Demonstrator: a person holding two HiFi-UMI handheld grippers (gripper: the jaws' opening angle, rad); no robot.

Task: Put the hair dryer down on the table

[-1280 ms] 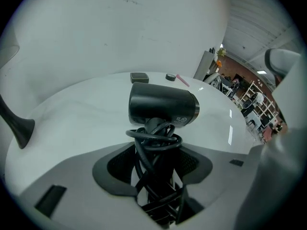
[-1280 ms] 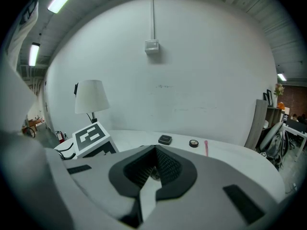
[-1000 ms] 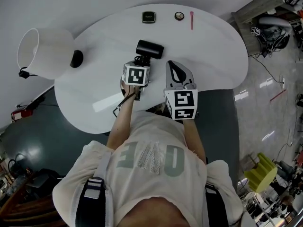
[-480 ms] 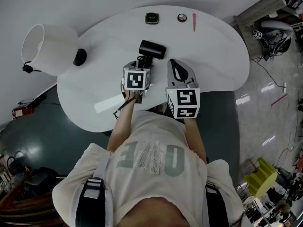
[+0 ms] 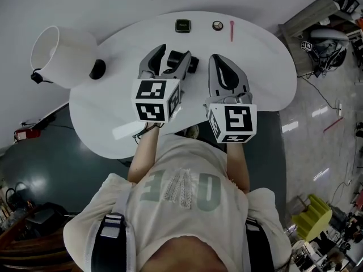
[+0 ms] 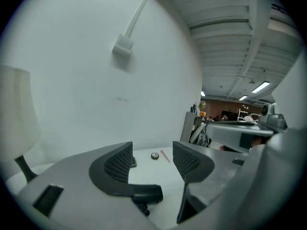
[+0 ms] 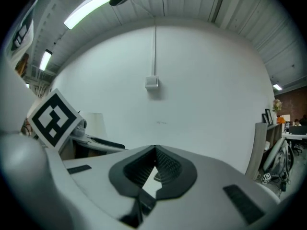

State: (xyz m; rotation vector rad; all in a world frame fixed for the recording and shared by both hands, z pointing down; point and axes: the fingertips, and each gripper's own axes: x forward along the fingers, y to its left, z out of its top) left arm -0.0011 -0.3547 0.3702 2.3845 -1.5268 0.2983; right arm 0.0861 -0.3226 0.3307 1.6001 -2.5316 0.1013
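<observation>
The dryer (image 6: 146, 194) lies on the counter (image 5: 255, 55) below the left gripper (image 6: 152, 150), whose wide-apart fingers are closing with nothing between them, while the right gripper (image 7: 154, 152) has its fingers together.

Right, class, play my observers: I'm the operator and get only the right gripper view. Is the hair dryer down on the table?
Observer: Yes, the hair dryer lies on the table, and nothing grips it.
Operator: Where's the left claw?
Observer: The left claw hangs above the dryer, jaws wide apart and just closing, with nothing between them.
Operator: Anything further along the table?
Observer: A pink stick lies near the far edge.
</observation>
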